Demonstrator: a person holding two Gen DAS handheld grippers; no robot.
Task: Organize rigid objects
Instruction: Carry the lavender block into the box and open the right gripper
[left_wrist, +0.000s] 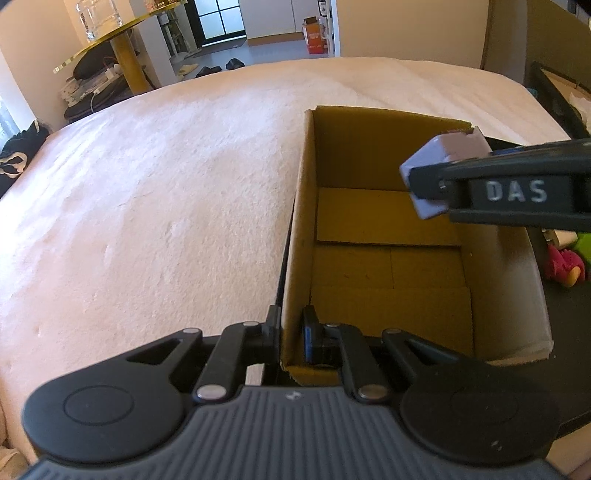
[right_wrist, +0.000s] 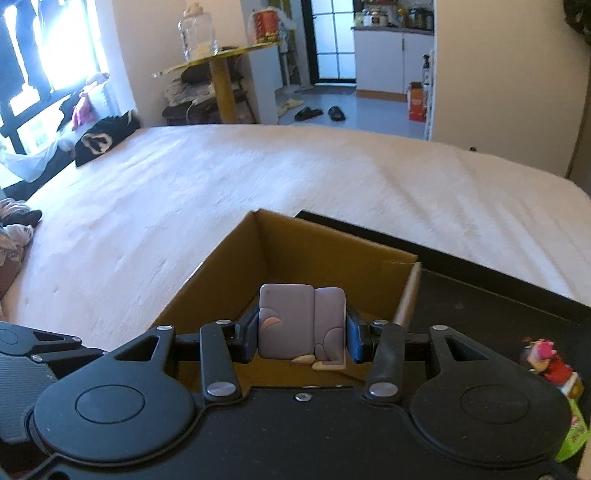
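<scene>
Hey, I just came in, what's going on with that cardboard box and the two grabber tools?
A person is sorting small things into an open brown cardboard box that looks empty. The left gripper is shut on the box's near wall, apparently steadying it. The right gripper is shut on a grey blocky figurine and holds it above the box opening, not yet let go. A small pink and red toy figure waits on the dark surface to the right of the box.

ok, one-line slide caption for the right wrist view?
Right hand-held gripper carries a grey blocky figurine over the open cardboard box beside the white bed.
</scene>
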